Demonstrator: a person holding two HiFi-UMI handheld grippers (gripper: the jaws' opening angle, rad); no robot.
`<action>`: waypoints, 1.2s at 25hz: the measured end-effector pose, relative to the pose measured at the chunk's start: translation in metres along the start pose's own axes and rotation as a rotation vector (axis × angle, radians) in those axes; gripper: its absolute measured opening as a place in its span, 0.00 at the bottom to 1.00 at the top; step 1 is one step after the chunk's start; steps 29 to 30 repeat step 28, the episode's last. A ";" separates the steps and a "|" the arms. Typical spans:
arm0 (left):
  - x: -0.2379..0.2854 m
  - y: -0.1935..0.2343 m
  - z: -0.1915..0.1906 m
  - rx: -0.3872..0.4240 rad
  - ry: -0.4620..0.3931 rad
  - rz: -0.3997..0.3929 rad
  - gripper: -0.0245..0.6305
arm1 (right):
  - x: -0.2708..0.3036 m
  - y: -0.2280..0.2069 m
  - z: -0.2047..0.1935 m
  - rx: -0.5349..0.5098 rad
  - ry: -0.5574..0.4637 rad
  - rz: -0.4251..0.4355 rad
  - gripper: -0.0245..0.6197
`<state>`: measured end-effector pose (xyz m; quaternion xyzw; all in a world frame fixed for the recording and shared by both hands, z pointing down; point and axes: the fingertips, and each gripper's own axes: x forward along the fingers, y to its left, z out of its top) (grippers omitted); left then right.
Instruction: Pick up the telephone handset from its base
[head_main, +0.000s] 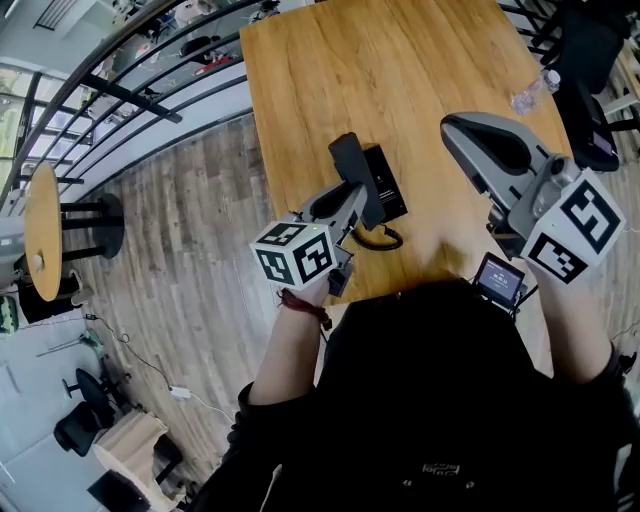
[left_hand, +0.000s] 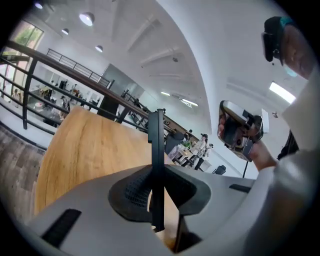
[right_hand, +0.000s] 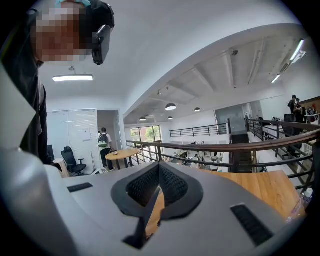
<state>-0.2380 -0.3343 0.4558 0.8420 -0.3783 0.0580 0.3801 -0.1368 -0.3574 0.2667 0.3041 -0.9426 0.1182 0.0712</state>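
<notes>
The black telephone handset (head_main: 350, 165) is lifted off its black base (head_main: 388, 185), which lies on the wooden table (head_main: 330, 70). My left gripper (head_main: 345, 205) is shut on the handset's lower part. In the left gripper view the handset (left_hand: 157, 145) stands edge-on as a thin black bar clamped between the dark pads (left_hand: 137, 192) of the left gripper (left_hand: 159, 190). A coiled cord (head_main: 380, 238) hangs by the base's near end. My right gripper (head_main: 460, 128) hovers over the table to the right of the base; its jaws meet with nothing between them, also in its own view (right_hand: 157, 192).
A clear plastic bottle (head_main: 533, 92) lies near the table's right edge. A black office chair (head_main: 590, 60) stands beyond it. Left of the table run a dark railing (head_main: 130, 95) and wood flooring, with a small round table (head_main: 42, 230) below.
</notes>
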 end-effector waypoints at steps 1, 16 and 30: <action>-0.005 -0.008 0.007 0.017 -0.016 -0.007 0.15 | -0.002 0.004 0.001 -0.002 -0.001 0.005 0.07; -0.046 -0.049 0.030 0.063 -0.109 -0.050 0.15 | -0.018 0.039 0.007 -0.019 -0.006 0.025 0.06; -0.049 -0.030 0.005 0.012 -0.096 -0.067 0.15 | -0.012 0.057 -0.004 -0.052 0.011 0.040 0.06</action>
